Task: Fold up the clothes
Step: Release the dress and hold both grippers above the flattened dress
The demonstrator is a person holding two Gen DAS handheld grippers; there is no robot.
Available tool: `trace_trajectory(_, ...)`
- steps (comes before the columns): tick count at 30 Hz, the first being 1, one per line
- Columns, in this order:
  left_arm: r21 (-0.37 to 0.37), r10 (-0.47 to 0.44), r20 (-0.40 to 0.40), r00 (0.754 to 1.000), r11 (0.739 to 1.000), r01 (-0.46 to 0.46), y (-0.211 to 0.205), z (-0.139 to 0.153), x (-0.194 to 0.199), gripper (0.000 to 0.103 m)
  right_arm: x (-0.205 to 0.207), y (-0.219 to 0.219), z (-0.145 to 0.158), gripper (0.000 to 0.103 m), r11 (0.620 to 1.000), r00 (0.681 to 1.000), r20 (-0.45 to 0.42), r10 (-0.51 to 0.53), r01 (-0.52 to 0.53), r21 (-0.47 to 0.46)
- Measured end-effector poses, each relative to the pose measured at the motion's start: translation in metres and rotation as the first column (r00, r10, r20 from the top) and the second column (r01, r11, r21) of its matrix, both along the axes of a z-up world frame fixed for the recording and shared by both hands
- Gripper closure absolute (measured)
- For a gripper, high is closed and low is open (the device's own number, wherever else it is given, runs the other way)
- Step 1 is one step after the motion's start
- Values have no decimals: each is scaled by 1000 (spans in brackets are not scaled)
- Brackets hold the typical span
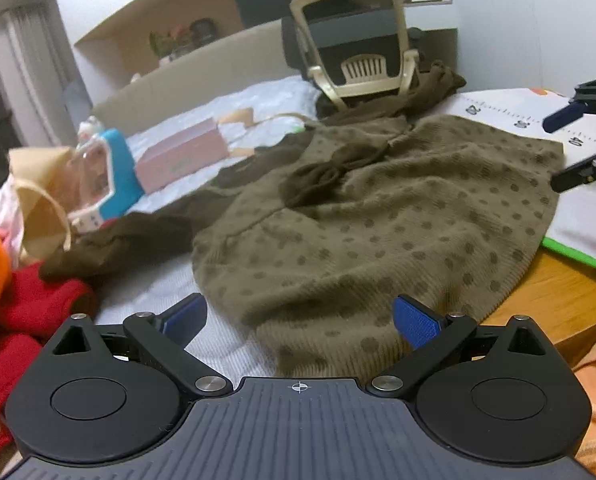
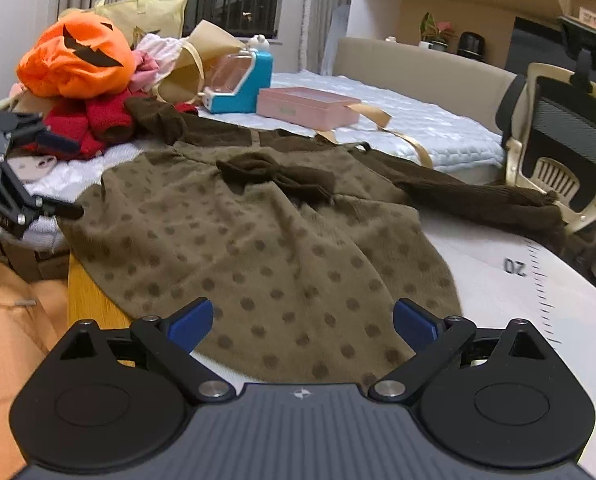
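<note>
- The right tongs (image 2: 302,322) hang wide open over the near hem of a spread olive polka-dot dress (image 2: 257,248).
- A dark brown bow (image 2: 273,176) sits at its waist.
- The left tongs (image 2: 63,176) are at the dress's left edge.
- Behind: an orange pumpkin costume (image 2: 77,60), a pink box (image 2: 306,106), and a blue toy (image 2: 243,82).

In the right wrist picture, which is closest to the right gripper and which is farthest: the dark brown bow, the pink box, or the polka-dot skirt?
From the right gripper:
1. Polka-dot skirt, right in front, between the open fingers.
2. Dark brown bow, farther up the dress, in the middle.
3. Pink box, farthest, behind the dress on the bed.
</note>
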State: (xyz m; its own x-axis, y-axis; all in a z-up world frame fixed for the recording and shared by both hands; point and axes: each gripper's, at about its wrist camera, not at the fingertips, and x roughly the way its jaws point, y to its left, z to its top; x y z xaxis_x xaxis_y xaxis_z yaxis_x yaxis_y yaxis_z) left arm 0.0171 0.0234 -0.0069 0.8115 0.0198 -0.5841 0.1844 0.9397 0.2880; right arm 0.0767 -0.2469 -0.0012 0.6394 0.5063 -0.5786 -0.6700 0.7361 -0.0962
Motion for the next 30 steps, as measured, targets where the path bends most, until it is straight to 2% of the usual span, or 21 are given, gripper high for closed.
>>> trace_trajectory(3,-23,21,-18,1000,1000,-21,4,-2,3,1,7,9,-5,6,1000,1000,2,-2,2,24)
trace_trajectory(8,-84,110,-54,992,990,-114,18,2,16,1,19,8,-10,6,990,999,-22,-44,47,130)
trace_trajectory(14,-102,182,-85,980,976,-190,23,5,25,1,23,1,-13,5,983,997,-21,-73,75,169)
trace_trajectory(30,-26,97,-140,985,995,-101,-19,7,30,1,19,-1,-16,0,976,999,7,-49,46,215)
